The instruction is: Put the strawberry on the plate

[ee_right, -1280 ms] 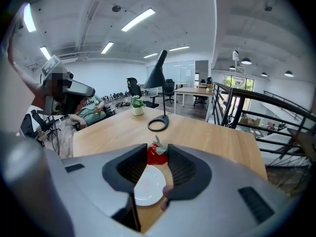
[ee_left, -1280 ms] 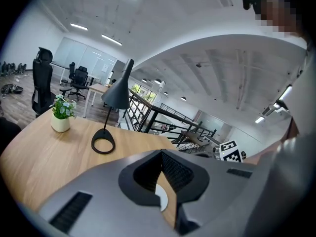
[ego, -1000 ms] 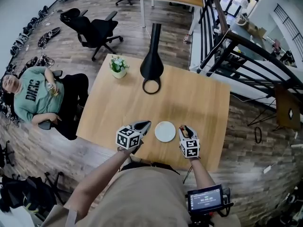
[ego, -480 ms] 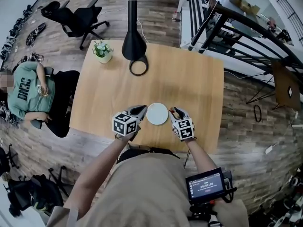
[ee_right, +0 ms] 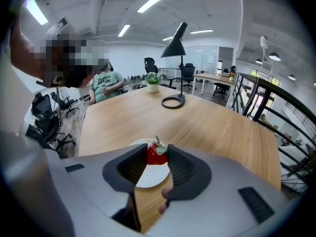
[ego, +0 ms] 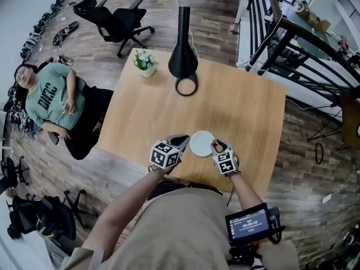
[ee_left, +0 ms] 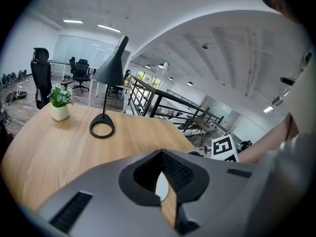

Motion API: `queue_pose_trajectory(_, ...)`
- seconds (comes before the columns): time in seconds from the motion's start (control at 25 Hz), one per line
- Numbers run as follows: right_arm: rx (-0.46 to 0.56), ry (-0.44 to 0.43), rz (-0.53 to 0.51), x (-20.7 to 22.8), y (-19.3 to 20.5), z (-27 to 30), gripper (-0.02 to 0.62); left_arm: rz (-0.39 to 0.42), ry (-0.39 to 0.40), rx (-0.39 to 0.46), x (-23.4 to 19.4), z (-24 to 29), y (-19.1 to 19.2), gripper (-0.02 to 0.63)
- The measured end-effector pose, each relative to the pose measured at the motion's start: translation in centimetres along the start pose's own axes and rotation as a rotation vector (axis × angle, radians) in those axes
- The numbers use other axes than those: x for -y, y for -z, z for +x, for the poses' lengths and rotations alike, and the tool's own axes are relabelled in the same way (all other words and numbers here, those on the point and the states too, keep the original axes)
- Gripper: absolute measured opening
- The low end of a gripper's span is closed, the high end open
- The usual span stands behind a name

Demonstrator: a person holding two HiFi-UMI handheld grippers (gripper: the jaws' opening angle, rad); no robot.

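The right gripper (ee_right: 158, 148) is clamped on a red strawberry (ee_right: 156, 155) over the near edge of a white plate (ee_right: 148, 177) on a wooden table (ee_right: 207, 127). The left gripper (ee_left: 161, 153), jaws together and empty, rests just beside the plate's opposite edge.

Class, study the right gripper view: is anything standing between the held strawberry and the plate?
Nothing visible does. The strawberry, clamped in the right gripper, hangs over the near part of the white plate, whose surface is bare.
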State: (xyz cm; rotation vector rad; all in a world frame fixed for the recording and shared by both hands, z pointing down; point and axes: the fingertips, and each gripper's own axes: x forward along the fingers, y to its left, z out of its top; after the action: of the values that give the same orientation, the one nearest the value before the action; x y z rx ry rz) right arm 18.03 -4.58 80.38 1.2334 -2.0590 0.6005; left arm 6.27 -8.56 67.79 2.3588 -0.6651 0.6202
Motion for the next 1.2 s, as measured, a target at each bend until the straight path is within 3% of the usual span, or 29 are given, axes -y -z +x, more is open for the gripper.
queue_pose_trajectory(0.36,-0.134,-0.04,-0.058,-1.4,2.7,4.7,0.132,0.003,-0.025,-0.058,-1.6,-0.9,2.1,0.003)
queue_pose_trajectory(0.56,-0.166,-0.051,-0.112,-1.8,3.4,6.9,0.132,-0.07,-0.037,-0.03,-2.3,-1.6,2.1,0.003)
queue_pose_trajectory(0.76,-0.196,-0.066,-0.112,-2.2,3.5,8.2,0.132,-0.003,-0.062,-0.056,-1.9,-1.9,2.9,0.003)
queue_pose_trajectory(1.2,-0.235,-0.106,-0.149,-4.1,4.3,9.1,0.132,-0.056,-0.068,-0.049,-1.4,-2.7,3.9,0.003)
